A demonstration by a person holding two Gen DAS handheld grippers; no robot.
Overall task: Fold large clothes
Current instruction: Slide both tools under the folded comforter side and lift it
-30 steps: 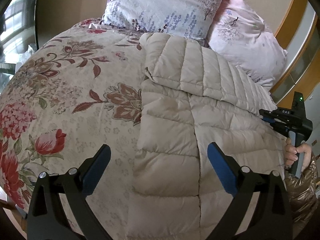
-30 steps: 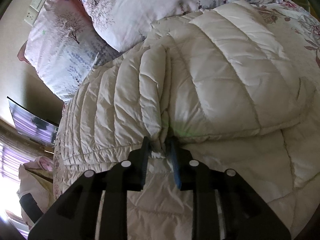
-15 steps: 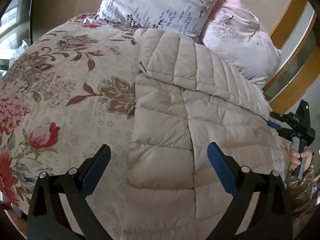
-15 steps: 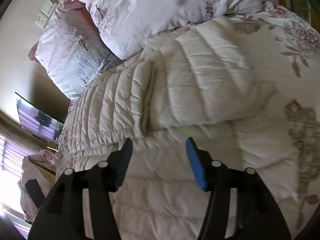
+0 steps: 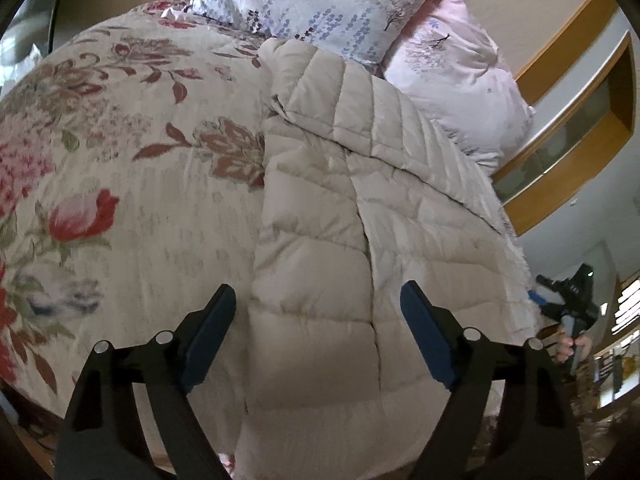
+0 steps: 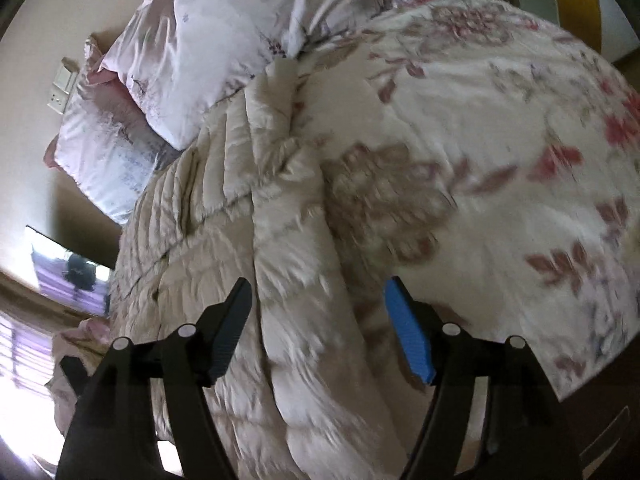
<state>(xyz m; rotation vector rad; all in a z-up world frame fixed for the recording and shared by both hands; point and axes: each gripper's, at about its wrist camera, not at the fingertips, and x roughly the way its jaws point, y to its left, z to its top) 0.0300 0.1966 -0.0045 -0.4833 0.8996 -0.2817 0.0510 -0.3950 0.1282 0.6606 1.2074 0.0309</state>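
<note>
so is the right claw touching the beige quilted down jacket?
Apart. Right wrist view: right claw open, above the beige quilted down jacket, gripping nothing.

- Down jacket (image 5: 320,240): beige, quilted
- Bedspread (image 5: 120,160): cream, red and pink flowers
- Pillows (image 5: 320,4): pale pink, lilac print
- Left hand-held gripper (image 5: 320,320) pads: blue

Home bedroom. A bed fills most of both views, covered by a floral quilt (image 5: 120,184) printed with red and brown blossoms. Two patterned pillows (image 5: 320,4) lean against a plain beige wall (image 5: 532,8) at the top of the left wrist frame. A quilted beige down jacket (image 5: 360,220) lies spread on the quilt at centre. Wood-trimmed panelling (image 5: 568,128) runs along the right edge. In the right wrist frame, a wall switch plate (image 6: 62,88) sits at upper left, beside the pillows.
</note>
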